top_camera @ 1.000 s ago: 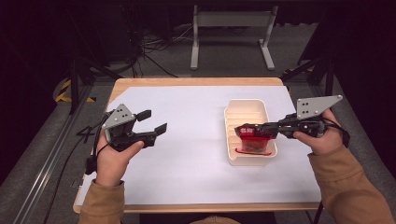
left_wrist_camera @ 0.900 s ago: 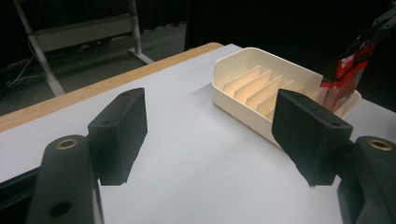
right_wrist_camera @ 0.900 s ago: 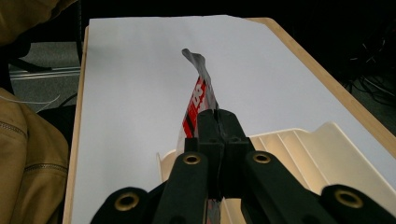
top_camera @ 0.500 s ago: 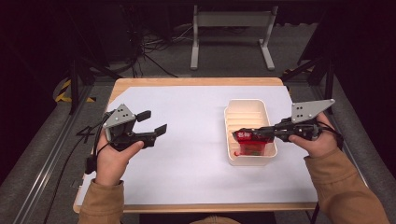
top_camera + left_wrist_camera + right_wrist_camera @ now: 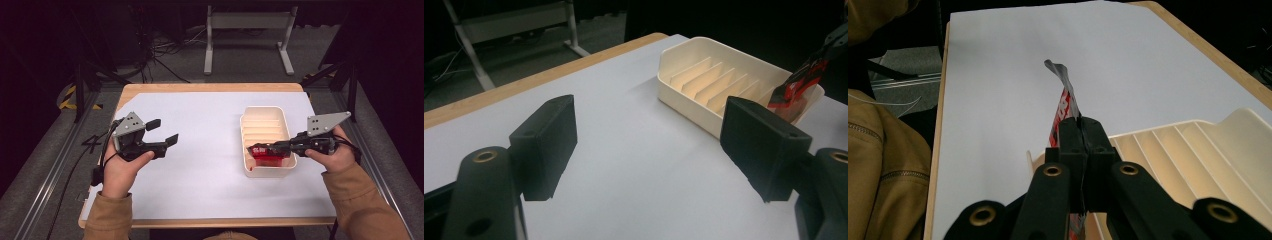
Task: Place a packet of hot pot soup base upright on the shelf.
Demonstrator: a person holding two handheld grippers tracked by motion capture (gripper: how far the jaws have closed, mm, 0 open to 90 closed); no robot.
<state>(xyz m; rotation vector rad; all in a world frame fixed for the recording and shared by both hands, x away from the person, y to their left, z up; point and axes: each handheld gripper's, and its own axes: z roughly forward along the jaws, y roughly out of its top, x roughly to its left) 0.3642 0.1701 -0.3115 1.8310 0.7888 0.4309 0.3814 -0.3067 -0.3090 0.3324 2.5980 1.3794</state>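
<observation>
A cream slotted tray point(image 5: 263, 116) stands on the right half of the white table point(image 5: 200, 170). My right gripper point(image 5: 260, 149) is shut on a flat red packet point(image 5: 266, 154), held on edge over the tray's near end. In the right gripper view the packet point(image 5: 1062, 107) sticks out past the closed jaws, its silver tip bent. My left gripper point(image 5: 162, 132) hovers over the table's left side, open with nothing between its fingers point(image 5: 546, 145). The left gripper view shows the tray point(image 5: 704, 85) and the packet point(image 5: 799, 87) at the far right.
The table's wooden edge point(image 5: 210, 87) runs along the far side. Beyond it stands a grey metal frame point(image 5: 247, 35) on a dark floor with cables. A tan sleeve point(image 5: 883, 165) lies at the left of the right gripper view.
My right gripper has drawn back toward the tray's near end and dipped lower with the red packet. The left gripper has stayed where it was.
</observation>
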